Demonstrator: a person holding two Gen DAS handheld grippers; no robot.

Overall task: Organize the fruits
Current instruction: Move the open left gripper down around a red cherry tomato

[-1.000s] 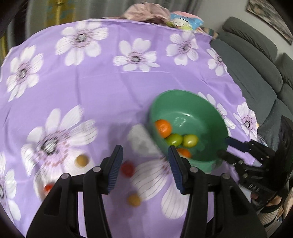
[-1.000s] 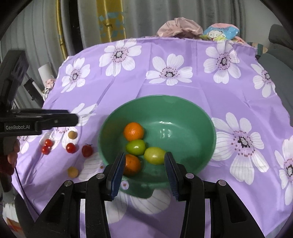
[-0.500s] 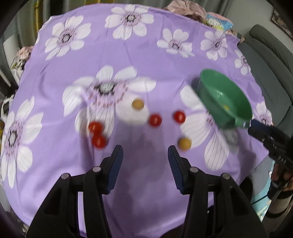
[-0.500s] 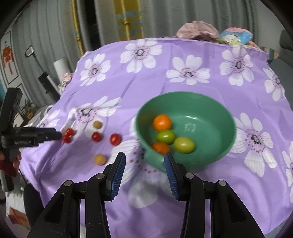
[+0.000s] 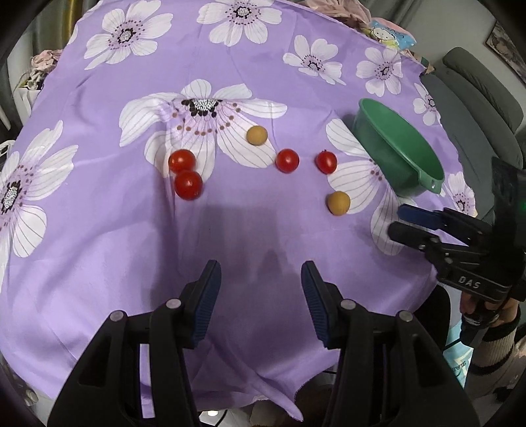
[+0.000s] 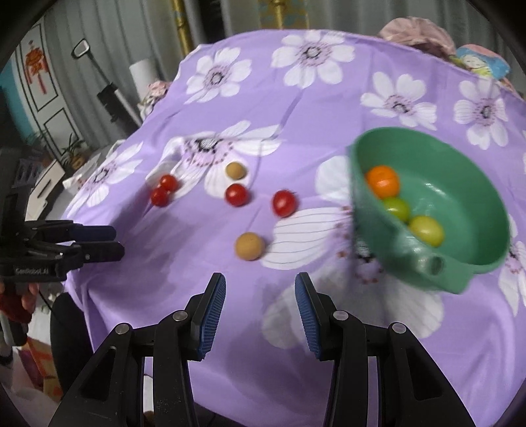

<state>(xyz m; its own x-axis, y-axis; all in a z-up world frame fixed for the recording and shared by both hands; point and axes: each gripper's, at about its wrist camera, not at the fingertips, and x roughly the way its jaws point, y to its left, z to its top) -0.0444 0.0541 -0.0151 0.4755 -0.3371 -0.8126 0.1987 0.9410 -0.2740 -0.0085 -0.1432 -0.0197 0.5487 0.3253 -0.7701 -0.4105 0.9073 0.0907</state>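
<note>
A green bowl (image 6: 460,210) on the purple flowered cloth holds an orange (image 6: 383,180) and two green fruits (image 6: 425,230); it also shows at the right in the left wrist view (image 5: 394,147). Several red cherry tomatoes (image 5: 287,160) (image 6: 284,203) and two tan round fruits (image 5: 338,203) (image 6: 250,245) lie loose on the cloth. My left gripper (image 5: 261,302) is open and empty above the near cloth, short of the fruits. My right gripper (image 6: 259,310) is open and empty, just short of the nearest tan fruit.
The table's near edge lies under both grippers. A grey sofa (image 5: 476,98) stands to the right. Cloth bundles and a cartoon pouch (image 5: 391,31) sit at the table's far edge. A floor mop (image 6: 108,95) and clutter stand to the left.
Both grippers have pulled back and swung left, away from the bowl. The loose tomatoes and tan fruits now lie ahead of them. Both stay open.
</note>
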